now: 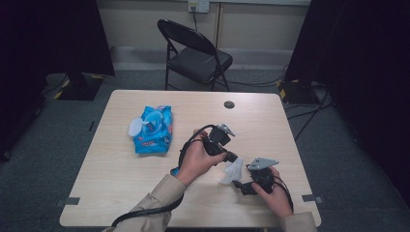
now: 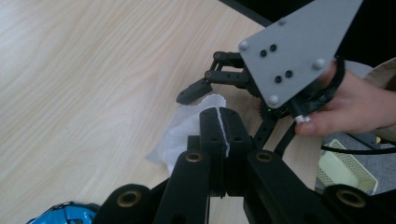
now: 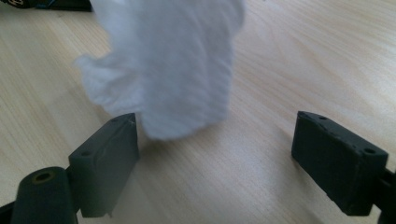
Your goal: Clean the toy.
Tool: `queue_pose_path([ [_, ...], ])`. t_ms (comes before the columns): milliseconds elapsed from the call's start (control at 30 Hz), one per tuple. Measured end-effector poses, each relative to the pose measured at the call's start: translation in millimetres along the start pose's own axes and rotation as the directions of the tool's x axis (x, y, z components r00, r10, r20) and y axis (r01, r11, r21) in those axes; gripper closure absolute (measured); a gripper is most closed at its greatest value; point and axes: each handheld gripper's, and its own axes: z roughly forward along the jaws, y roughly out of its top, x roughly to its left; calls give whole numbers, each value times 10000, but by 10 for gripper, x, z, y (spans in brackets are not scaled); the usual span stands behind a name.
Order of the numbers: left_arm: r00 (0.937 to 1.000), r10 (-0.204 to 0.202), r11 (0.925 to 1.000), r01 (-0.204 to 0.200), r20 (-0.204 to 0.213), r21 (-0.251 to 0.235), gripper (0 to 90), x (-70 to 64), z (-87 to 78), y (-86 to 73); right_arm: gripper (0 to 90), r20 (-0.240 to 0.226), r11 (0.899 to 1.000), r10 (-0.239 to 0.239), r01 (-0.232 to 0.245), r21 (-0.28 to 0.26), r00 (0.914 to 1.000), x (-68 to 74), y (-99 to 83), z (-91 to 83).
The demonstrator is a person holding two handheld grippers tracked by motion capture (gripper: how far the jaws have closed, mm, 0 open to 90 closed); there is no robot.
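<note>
The left claw [image 2: 219, 128] is clamped on a white wipe [image 1: 232, 171] lifted clear of the blue pack [image 1: 153, 129]. The right claw [image 3: 215, 163] stands wide beside it; its grasp remains.

The blue wipes pack [image 1: 153, 129] on the desk [image 1: 116, 164] carries printing, but it is too small to read. No other lettering or numbers can be made out.

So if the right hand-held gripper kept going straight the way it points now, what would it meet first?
Most likely the white wipe, which hangs from the shut left hand-held gripper just ahead of the right hand-held gripper, whose jaws stand open. The depth is hard to judge, but the wipe looks close.
</note>
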Motion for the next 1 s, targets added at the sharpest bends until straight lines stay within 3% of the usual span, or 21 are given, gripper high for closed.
queue_pose_path([
  [267, 9995, -160, 9993, 169, -278, 330, 893, 84, 196, -147, 141, -6, 10000, 19, -19, 7, 10000, 1, 0, 0],
  [467, 9984, -38, 9973, 80, -572, 736, 887, 130, 289, -234, 142, -8, 10000, 15, -15, 2, 10000, 0, 0, 0],
  [1000, 9974, 114, 9956, -47, -707, 933, 816, 130, 326, -422, 141, -172, 9999, -135, 135, 22, 9998, 9, -2, -3],
])
